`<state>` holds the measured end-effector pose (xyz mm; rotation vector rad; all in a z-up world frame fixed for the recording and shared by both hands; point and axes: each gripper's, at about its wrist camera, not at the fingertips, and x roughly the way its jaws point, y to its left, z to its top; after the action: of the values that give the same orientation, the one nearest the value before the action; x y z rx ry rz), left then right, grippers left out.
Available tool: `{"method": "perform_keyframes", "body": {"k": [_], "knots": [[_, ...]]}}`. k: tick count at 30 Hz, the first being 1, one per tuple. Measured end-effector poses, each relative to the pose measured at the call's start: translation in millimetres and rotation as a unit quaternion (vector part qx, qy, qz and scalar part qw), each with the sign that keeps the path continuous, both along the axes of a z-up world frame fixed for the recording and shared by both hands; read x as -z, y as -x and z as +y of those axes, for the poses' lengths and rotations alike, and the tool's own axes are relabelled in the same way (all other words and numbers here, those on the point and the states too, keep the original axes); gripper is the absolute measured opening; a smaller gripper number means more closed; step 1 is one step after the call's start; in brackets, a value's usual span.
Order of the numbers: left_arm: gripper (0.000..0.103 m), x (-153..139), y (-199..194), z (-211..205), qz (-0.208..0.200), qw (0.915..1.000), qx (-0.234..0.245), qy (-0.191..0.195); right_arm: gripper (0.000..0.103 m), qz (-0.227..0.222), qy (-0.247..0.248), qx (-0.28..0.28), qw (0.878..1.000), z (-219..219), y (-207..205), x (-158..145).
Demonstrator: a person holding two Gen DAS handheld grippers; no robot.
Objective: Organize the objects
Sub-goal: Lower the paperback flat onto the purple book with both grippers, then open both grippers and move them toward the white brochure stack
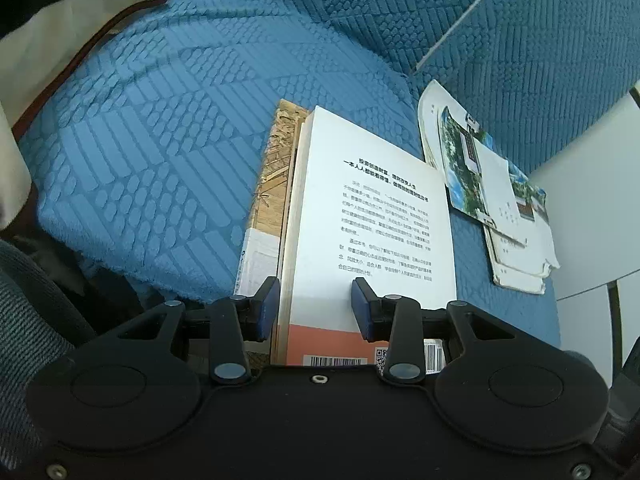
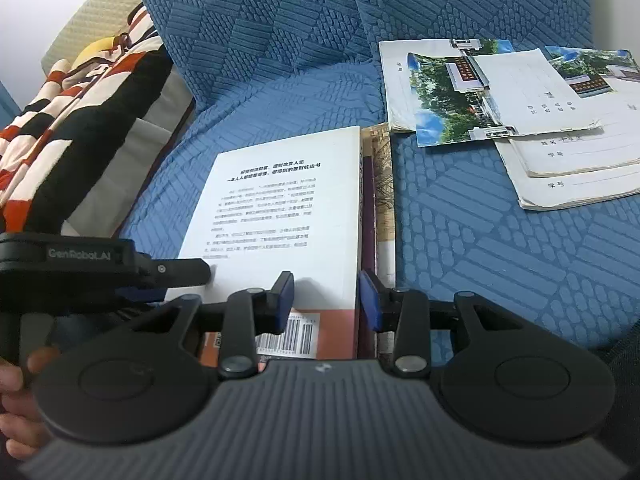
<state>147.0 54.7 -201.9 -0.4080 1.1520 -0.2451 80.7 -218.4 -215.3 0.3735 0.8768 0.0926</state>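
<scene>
A white-covered book [image 1: 372, 216] [image 2: 280, 200] with black print lies on top of a tan-covered book [image 1: 276, 176] [image 2: 384, 200] on the blue sofa cover [image 1: 160, 140]. My left gripper [image 1: 315, 308] holds the stack at its near left edge, one pad beside the edge and one on the white cover. In the right wrist view the left gripper [image 2: 176, 282] has one finger above the cover and a blue pad below. My right gripper [image 2: 327, 302] clamps the near right edge, one pad on the cover and the other against the stack's side.
Loose booklets and photo cards [image 1: 500, 208] [image 2: 520, 120] lie spread on the sofa seat to the right of the stack. A striped red, black and white cloth [image 2: 72, 120] is piled at the left. A white surface [image 1: 592, 200] borders the sofa. A hand [image 2: 16, 400] shows at the lower left.
</scene>
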Motion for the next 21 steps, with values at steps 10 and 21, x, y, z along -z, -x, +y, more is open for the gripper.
{"method": "perform_keyframes", "body": {"k": [10, 21], "knots": [[0.042, -49.4, 14.3, 4.1, -0.048, 0.9988, -0.005, 0.005, 0.040, -0.033, -0.010, 0.027, 0.999, -17.9, 9.6, -42.7], [0.044, -123.0, 42.5, -19.5, -0.124, 0.9917, 0.032, 0.006, 0.040, -0.088, -0.009, 0.050, 0.995, -35.2, 43.2, -112.2]]}}
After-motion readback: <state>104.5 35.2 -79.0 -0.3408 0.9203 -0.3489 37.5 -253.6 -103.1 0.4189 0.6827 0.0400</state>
